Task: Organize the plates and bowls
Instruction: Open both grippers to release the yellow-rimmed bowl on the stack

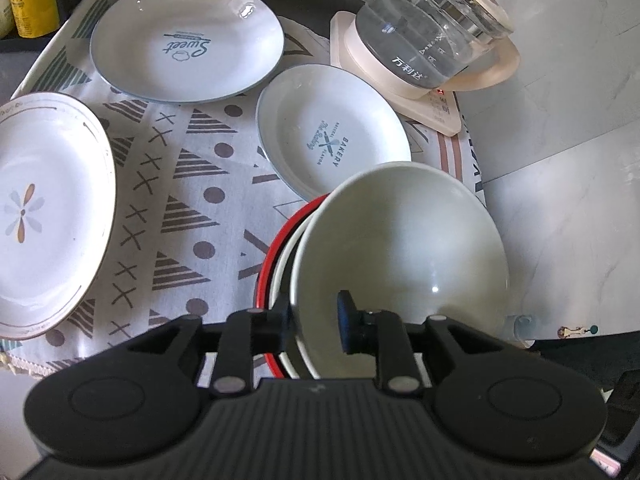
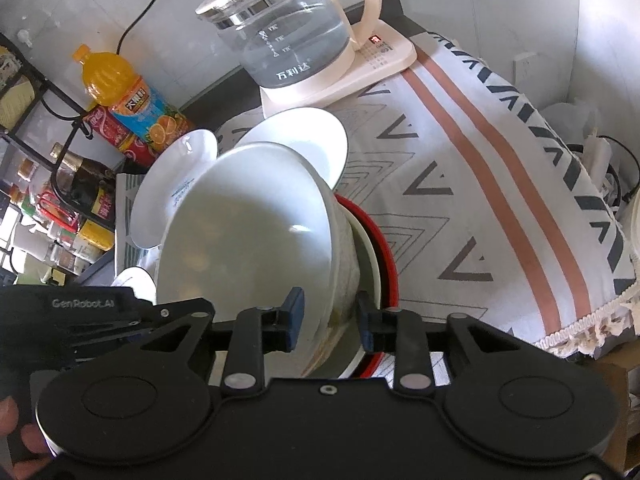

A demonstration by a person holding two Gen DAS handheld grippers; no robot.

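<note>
Your work surface is a table under a patterned tablecloth (image 1: pixel 168 184), a glass kettle (image 1: pixel 424 36) at its far edge before a pale tiled wall. Nearer you than the kettle, your left gripper (image 1: pixel 316 326) and right gripper (image 2: pixel 326 320) each pinch the rim of the tilted white bowl (image 1: pixel 400 240), fingers narrowly parted. It sits in a red-rimmed bowl (image 1: pixel 266 276). Left of the kettle lie three glossy round plates (image 1: pixel 184 46).

Bare cloth (image 1: pixel 192 184) is left between the plates (image 1: pixel 188 46); the far right is blocked by the kettle (image 1: pixel 424 36), the far left by bottles (image 2: pixel 132 100).
</note>
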